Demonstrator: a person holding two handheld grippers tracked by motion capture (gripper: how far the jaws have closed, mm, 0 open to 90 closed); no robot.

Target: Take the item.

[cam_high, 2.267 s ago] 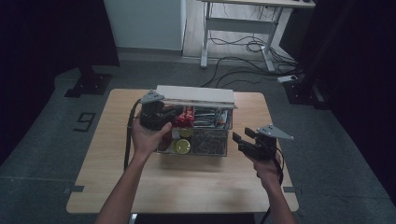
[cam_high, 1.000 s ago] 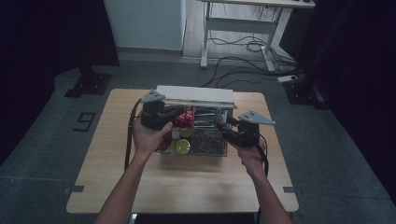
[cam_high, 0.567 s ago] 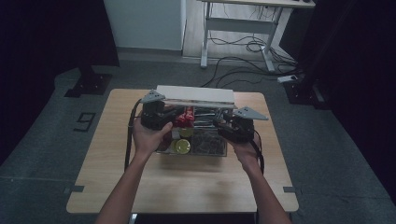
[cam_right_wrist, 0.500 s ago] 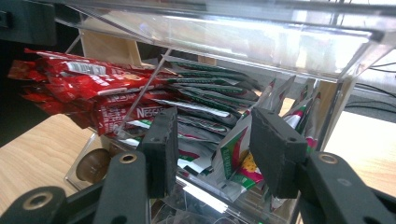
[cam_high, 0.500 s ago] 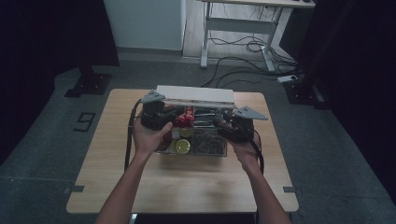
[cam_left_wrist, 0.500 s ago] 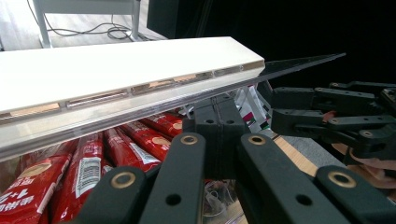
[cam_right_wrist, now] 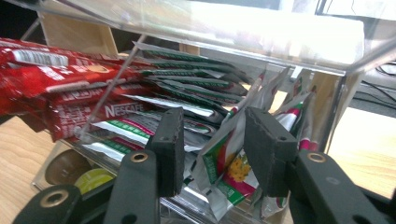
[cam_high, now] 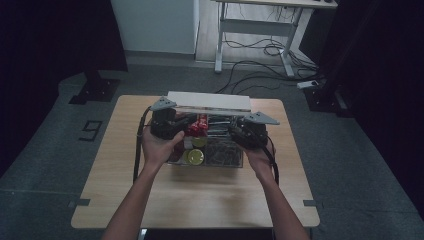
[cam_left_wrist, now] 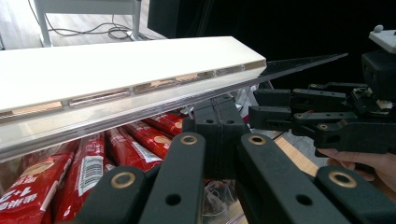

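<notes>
My left hand-held gripper (cam_high: 172, 125) reaches level, jaws pinched shut on the clear box's lid (cam_left_wrist: 140, 74), whose long edge runs across ahead. My right hand-held gripper (cam_right_wrist: 212, 149) has been closing; a sachet (cam_right_wrist: 229, 170) stands upright between its half-open jaws, inside the box on the wooden table (cam_high: 120, 190).

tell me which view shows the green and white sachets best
The right gripper view: the green and white sachets stand between the right tongs, print readable. The high view gives a dim patch.
</notes>
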